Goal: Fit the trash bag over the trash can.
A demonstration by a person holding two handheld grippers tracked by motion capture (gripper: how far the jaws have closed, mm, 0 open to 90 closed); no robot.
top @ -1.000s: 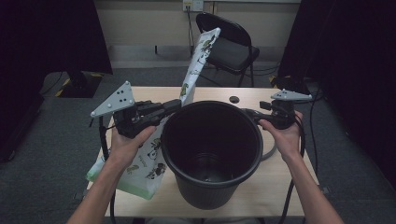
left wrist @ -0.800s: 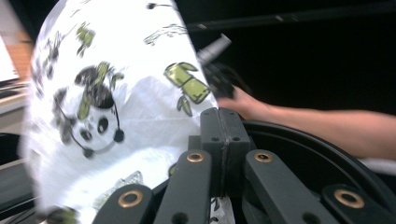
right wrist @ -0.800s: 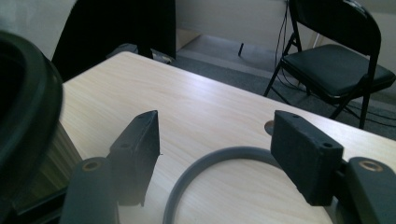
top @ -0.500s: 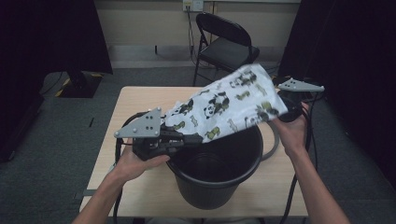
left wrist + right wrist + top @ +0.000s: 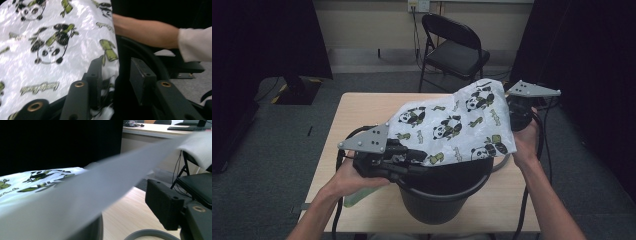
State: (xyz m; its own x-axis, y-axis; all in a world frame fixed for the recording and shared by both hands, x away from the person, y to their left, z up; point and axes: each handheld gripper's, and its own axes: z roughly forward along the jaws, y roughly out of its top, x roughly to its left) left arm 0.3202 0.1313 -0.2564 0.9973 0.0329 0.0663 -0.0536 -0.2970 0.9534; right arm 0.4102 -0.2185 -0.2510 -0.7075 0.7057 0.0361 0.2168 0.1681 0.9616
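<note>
Black claws (image 5: 412, 162) (image 5: 512, 117) stretch the panda bag (image 5: 452, 127) over the bucket (image 5: 442, 200).

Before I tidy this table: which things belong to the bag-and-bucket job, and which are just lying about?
In the job:
panda-print bag
black bucket
left gripper
right gripper

Lying about:
folding chair
grey ring on the table

A light wooden tabletop (image 5: 362, 112) carries a black bucket (image 5: 437, 200) at its near edge; a grey ring (image 5: 502, 162) lies just beside it.
</note>
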